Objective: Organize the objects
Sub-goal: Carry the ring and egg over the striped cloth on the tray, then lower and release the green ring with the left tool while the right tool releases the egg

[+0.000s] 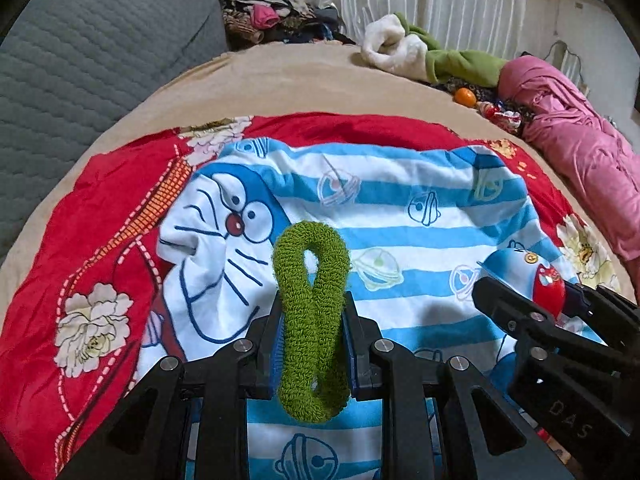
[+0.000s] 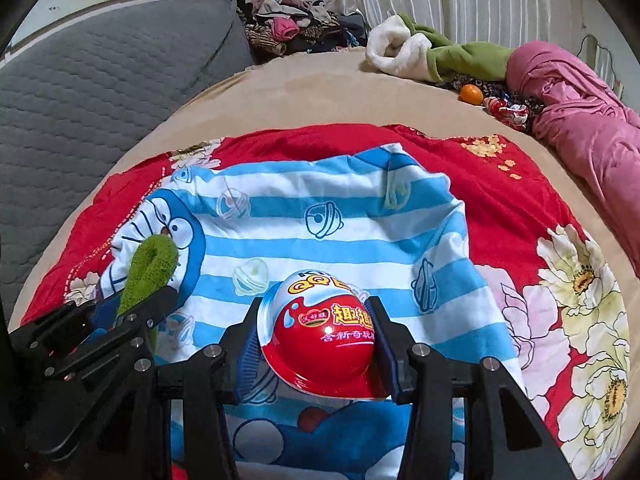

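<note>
My left gripper (image 1: 311,320) is shut on a green terry hair tie (image 1: 310,312), squeezed into a figure eight above a blue-and-white striped Doraemon cloth (image 1: 400,216). It also shows at the left of the right wrist view (image 2: 136,296), with the hair tie (image 2: 150,268) sticking up. My right gripper (image 2: 316,332) is shut on a red-and-white toy egg (image 2: 320,332) with Chinese lettering, held over the same cloth (image 2: 320,208). In the left wrist view the right gripper (image 1: 532,300) is at the right with the egg (image 1: 550,284) in it.
The striped cloth lies on a red floral sheet (image 2: 500,192) over a tan bed (image 2: 312,92). A grey quilted pillow (image 2: 100,80) is at left. At the back are a clothes pile (image 2: 296,28), a white-green plush (image 2: 420,52), an orange (image 2: 471,94), candy wrappers (image 2: 508,112), a pink blanket (image 2: 580,120).
</note>
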Motion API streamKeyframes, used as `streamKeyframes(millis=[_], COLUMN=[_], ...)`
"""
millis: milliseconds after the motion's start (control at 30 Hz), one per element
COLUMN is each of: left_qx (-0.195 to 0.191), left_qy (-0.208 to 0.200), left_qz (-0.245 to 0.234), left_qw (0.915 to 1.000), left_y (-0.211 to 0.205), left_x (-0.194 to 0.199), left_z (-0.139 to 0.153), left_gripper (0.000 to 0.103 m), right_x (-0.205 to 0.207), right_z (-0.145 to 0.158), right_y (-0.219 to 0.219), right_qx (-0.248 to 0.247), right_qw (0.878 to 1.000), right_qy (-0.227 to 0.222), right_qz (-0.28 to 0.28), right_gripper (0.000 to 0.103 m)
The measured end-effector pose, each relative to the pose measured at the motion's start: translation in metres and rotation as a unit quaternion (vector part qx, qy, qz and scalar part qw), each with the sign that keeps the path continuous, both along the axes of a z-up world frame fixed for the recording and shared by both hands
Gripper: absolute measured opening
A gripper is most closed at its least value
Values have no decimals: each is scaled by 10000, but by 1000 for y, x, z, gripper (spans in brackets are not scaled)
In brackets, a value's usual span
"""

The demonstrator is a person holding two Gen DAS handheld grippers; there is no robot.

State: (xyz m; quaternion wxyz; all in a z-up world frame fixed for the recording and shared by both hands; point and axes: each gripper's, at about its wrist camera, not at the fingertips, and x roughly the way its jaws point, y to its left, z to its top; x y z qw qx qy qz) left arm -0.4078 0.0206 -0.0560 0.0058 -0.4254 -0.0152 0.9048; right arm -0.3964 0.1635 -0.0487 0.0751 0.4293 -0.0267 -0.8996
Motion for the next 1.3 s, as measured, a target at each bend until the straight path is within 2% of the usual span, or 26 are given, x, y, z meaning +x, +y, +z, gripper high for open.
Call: streamKeyframes(millis=[467,867,1067,1133,1300], left_qx=[-37,-32,-83,-116,-106], left_qy=[-330,-529,-565,-578,-632], left_qz=[57,75,120,163,184], left_qw=[9994,9986,9983,9981,9978], left_y=[-5,-6,-8,-10,-12], left_x=[-7,-9,-8,-8,-2], left_z=[-22,-32,-32,-33,-33], left_gripper=[25,32,42,54,67], right_x=[-8,-11,-11,-11,-8], right_z=[-23,-33,-33,-33,-34], right_y=[-6,-4,-5,-6,-6], right_qx=[115,132,133,166,195], right_qw=[9995,9989,9987,9986,9983], right_qy=[-279,-449,-484,-493,-542], right_qz=[13,-13,-20,-2,-15], right_gripper=[49,49,49,49,49])
